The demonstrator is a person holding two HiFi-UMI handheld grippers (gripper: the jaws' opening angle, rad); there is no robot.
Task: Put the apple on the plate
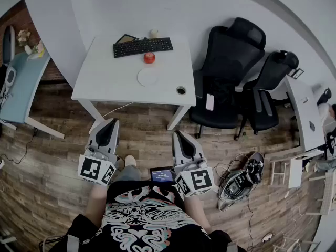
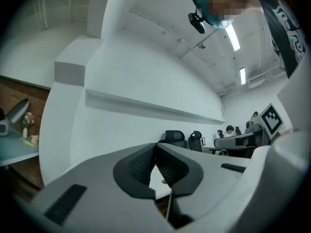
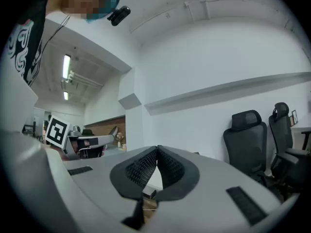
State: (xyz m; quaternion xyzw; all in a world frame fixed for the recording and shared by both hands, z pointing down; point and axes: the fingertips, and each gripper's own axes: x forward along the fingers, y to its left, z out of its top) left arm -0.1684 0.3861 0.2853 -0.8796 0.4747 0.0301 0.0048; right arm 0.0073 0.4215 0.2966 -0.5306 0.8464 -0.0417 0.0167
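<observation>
A: Wood-plank floor, white wall, a white desk (image 1: 94, 83) standing well ahead. Starting from the left?

B: Left tool (image 1: 110, 122), closed tip to tip on nothing, held level above the floor and aimed at the desk, short of its near edge.

A: Then the middle?

B: On the desk: black keyboard (image 1: 143, 46) along the back, red apple (image 1: 149, 58) just in front of it, white plate (image 1: 148, 77) just nearer again, close to the apple but not touching. Nothing on the plate yet.

A: And to the right?

B: Right tool (image 1: 177, 134), likewise shut and empty, level, pointing the same way. Beyond it, black office chairs (image 1: 226, 83) beside the desk.

A: So, apple relative to the tools?

B: Straight ahead, between the two lines of aim, well apart from both; hard to call either one nearer. Round, so no long axis to line up with. Likely to need a step forward, an opened tool, and a reach over the plate.
</observation>
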